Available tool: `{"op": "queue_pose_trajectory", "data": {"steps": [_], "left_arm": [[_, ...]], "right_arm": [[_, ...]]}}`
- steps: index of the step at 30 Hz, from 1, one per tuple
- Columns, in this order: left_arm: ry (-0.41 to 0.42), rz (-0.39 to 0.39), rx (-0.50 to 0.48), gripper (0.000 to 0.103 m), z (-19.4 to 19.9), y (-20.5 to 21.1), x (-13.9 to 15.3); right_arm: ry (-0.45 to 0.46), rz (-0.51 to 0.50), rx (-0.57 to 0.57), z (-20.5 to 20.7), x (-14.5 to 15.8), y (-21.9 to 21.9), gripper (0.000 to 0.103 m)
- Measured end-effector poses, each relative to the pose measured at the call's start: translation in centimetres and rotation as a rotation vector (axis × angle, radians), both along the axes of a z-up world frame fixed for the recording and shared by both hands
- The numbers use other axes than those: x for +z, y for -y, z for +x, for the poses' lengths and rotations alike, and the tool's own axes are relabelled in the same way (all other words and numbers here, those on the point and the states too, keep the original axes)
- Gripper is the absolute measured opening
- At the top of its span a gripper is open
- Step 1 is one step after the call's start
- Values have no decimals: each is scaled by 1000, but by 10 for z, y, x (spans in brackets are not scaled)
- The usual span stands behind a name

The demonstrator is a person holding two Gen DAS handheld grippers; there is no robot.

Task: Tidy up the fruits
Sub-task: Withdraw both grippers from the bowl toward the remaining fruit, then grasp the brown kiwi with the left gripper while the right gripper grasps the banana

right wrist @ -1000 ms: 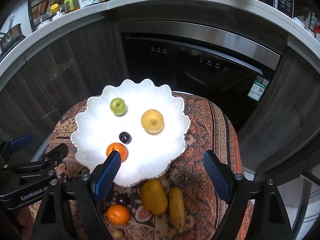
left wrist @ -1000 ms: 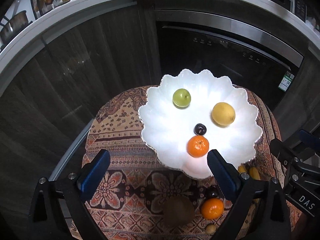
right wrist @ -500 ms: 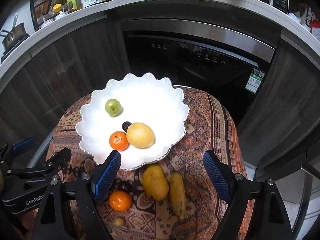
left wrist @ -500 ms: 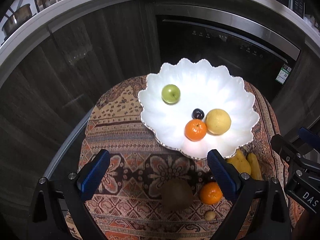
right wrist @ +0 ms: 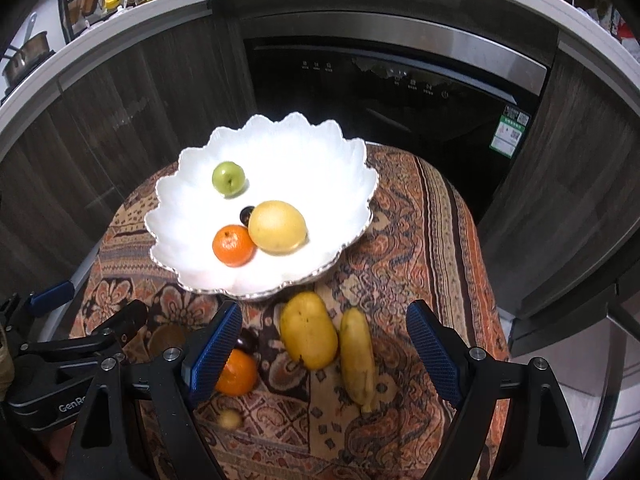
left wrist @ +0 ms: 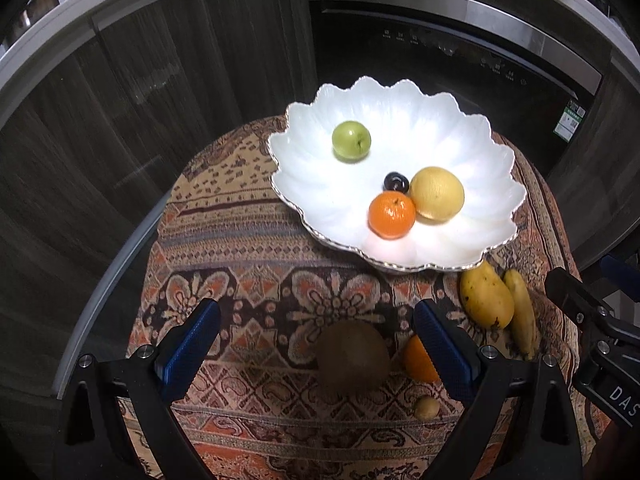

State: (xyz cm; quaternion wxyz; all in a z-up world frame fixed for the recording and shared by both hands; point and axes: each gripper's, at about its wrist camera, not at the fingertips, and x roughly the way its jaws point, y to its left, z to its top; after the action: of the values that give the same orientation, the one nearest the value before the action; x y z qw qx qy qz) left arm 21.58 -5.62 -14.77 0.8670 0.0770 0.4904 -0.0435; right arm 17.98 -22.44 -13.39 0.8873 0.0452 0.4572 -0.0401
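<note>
Both grippers lowered, jaws wide and empty; four fruits in bowl point(left wrist: 496, 152), kiwi point(left wrist: 353, 355) between left jaws, mango point(right wrist: 308, 336) between right jaws, unplaced

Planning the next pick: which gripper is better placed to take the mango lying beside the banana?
Right. The right gripper is open with the mango between its fingers; the left gripper frames the kiwi instead.

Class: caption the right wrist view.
Open right gripper above mango and banana, white bowl beyond.
</note>
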Motion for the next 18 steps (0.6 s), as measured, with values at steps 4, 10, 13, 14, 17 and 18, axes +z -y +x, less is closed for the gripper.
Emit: {"op": "queue_pose_trajectory", "data": {"steps": [4, 10, 13, 14, 17, 18], "left_arm": [[-11, -2, -5, 98, -3, 0, -10], [-28, -12, -7, 98, -7, 0, -25], [-40, -10, -8, 96, -8, 1, -33], [-43, -10, -8, 96, -8, 1, -36], [-56, -11, -10, 94, -8, 1, -43], [-60, -13, -10, 92, -8, 2, -45]], "right_arm": [[-14, -4, -6, -3, -8, 0, 85], [-35, -11, -11, -6, -21, 1, 85], [-39, -17, -14, -8, -25, 1, 85], [-41, -20, -14, -8, -27, 1, 85], [-50, -23, -17, -9, -32, 1, 85], [-53, -25, -18, -9, -34, 1, 85]]}}
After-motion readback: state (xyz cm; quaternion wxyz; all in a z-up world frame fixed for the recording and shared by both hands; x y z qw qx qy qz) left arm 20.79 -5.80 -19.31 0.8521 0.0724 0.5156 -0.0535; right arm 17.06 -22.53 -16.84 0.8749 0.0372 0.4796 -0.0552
